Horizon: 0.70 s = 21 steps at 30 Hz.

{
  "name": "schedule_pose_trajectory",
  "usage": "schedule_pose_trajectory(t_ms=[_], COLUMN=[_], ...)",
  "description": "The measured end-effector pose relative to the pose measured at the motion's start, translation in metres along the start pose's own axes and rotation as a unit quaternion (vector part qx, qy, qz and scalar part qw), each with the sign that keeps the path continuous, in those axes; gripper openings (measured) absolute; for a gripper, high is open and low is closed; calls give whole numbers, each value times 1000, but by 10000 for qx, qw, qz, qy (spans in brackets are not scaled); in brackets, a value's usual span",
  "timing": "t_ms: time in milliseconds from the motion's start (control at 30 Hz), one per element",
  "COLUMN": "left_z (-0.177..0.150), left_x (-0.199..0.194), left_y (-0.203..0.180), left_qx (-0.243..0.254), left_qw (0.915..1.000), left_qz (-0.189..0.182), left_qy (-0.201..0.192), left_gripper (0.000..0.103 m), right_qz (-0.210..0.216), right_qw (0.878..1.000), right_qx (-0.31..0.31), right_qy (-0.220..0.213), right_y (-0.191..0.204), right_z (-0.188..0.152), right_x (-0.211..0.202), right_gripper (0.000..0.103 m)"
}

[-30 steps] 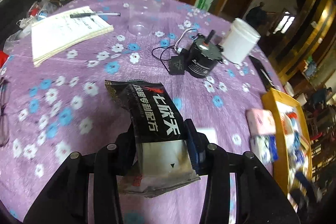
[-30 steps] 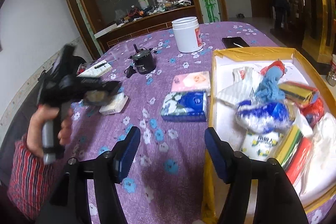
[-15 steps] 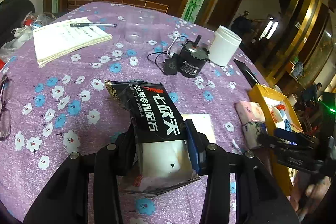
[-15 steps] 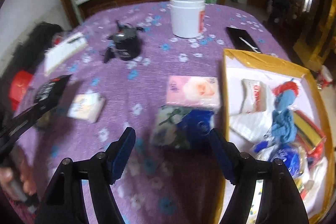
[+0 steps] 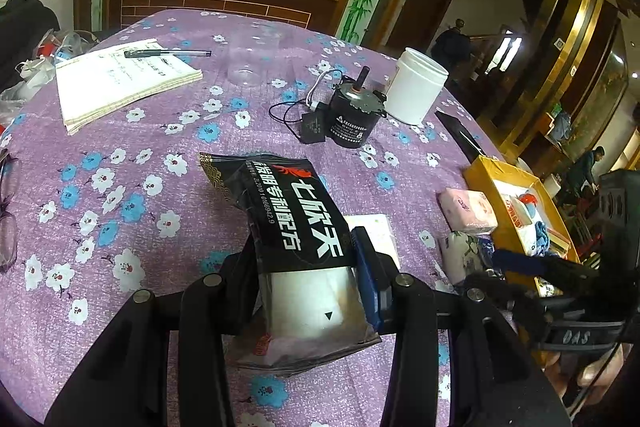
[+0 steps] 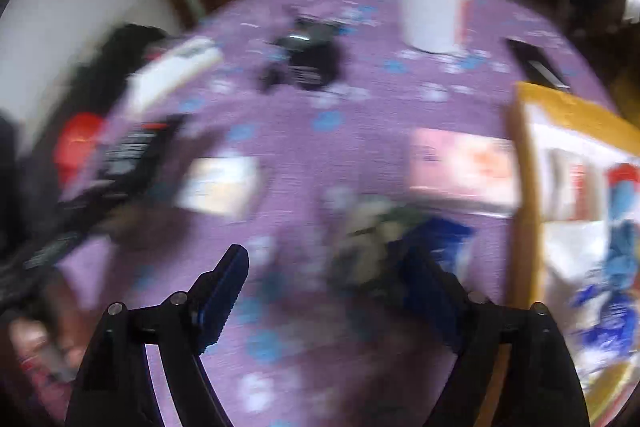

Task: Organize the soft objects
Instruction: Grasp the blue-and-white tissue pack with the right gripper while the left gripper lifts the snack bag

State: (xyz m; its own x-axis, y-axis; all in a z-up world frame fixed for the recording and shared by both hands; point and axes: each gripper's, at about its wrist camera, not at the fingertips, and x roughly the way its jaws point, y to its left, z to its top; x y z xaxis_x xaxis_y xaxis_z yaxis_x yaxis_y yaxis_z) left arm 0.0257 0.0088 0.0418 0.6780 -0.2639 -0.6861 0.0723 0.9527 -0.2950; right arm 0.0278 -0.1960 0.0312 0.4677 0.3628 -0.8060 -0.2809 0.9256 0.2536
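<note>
Left wrist view: left gripper (image 5: 307,269) clamped on black packet (image 5: 292,227), held above purple tablecloth (image 5: 120,155). Sharp detail here only: motor (image 5: 352,117), white jar (image 5: 418,85), notebook (image 5: 120,83).

Right wrist view: heavily blurred. Right gripper (image 6: 326,301) spread wide, empty, over floral tissue pack (image 6: 384,239); pink pack (image 6: 464,163) beside yellow box (image 6: 524,187). Box contents indistinct, cut off at right.
</note>
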Motion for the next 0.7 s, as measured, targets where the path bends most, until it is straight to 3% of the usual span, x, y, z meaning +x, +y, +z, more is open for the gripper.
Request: schedule_pose_trajectory(t_ms=[233, 467, 533, 700], left_z=[-1, -2, -2, -2], left_x=[2, 2, 1, 2], left_y=[-2, -1, -1, -1], left_qx=[51, 48, 42, 36], left_qw=[10000, 10000, 10000, 10000], left_qz=[0, -34, -46, -42], left_qy=[46, 54, 53, 47], left_gripper=[40, 40, 40, 40], right_qz=[-533, -697, -499, 523], right_qw=[9983, 9957, 9969, 9950], right_qx=[28, 581, 550, 661], right_qy=[-225, 203, 271, 530], right_y=[-18, -46, -43, -30], right_z=[11, 23, 22, 10], right_x=[-5, 20, 18, 2], right_gripper=[84, 84, 86, 90])
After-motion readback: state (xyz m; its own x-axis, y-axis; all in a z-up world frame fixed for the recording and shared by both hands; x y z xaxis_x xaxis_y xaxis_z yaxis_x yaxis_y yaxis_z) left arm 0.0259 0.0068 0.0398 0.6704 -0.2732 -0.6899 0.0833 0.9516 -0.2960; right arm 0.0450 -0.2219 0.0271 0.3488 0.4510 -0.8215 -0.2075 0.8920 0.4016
